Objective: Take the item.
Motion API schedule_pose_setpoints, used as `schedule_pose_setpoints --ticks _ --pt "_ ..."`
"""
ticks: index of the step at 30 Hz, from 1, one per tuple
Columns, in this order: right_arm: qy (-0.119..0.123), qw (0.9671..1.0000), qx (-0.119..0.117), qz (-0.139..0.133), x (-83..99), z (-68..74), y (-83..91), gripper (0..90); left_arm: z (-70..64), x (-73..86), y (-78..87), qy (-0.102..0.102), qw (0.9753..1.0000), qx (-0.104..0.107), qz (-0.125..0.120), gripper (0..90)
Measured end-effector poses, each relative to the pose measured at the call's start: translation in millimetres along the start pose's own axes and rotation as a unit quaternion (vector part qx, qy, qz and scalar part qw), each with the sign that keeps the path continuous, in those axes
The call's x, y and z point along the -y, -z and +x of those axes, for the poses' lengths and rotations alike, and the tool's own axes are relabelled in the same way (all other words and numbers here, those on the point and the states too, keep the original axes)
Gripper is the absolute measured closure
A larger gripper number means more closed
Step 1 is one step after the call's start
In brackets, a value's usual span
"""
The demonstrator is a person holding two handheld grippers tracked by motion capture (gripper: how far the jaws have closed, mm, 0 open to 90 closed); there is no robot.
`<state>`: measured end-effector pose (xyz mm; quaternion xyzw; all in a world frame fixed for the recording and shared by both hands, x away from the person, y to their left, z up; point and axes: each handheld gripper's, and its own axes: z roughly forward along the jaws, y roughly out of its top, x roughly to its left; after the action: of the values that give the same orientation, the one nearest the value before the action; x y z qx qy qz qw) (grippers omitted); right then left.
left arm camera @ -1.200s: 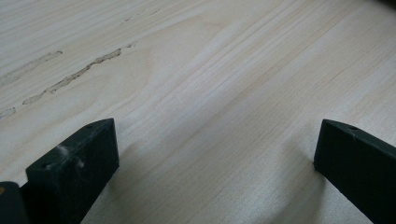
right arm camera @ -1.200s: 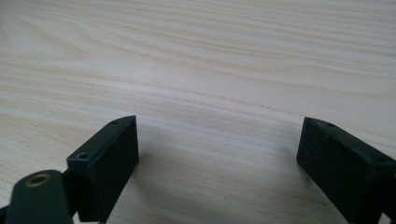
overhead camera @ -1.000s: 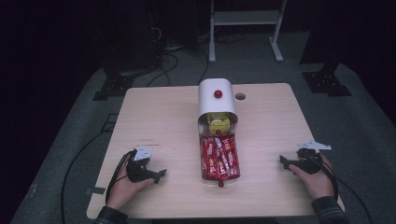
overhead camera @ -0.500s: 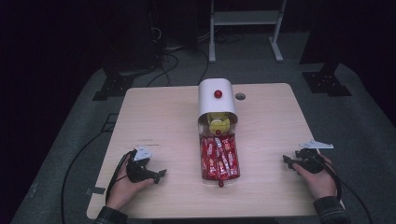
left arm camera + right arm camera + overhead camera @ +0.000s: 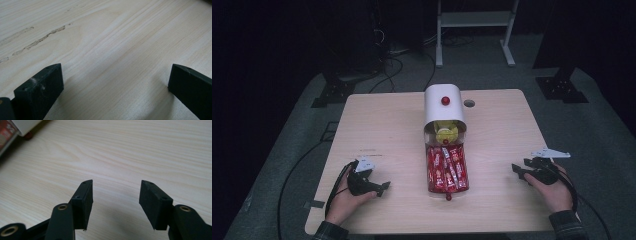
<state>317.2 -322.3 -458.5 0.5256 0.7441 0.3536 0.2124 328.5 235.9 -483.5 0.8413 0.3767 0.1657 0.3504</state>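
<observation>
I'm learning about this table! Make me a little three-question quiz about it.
1. True or false: both grippers are open and hold nothing.
2. What colour are the packets in the pulled-out tray? A. blue B. red C. green
3. Fill in: the white box has a red ____ on top.

Key:
1. True: the left gripper and right gripper have their jaws apart over bare table.
2. B.
3. Knob.
</observation>
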Motion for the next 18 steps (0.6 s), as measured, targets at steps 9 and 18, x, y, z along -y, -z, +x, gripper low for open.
schedule_pose_setpoints --ticks 9,18 --pt "0.01 0.9996 -0.023 -0.01 -6.7 9.5 4.1 43.2 -0.1 0.0 0.0 0.0 1.0 0.0 0.0 0.0" --pt "0.019 0.9991 -0.035 -0.015 -14.4 17.4 7.5 43.0 0.2 0.0 0.1 -0.002 1.0 0.0 0.0 0.0"
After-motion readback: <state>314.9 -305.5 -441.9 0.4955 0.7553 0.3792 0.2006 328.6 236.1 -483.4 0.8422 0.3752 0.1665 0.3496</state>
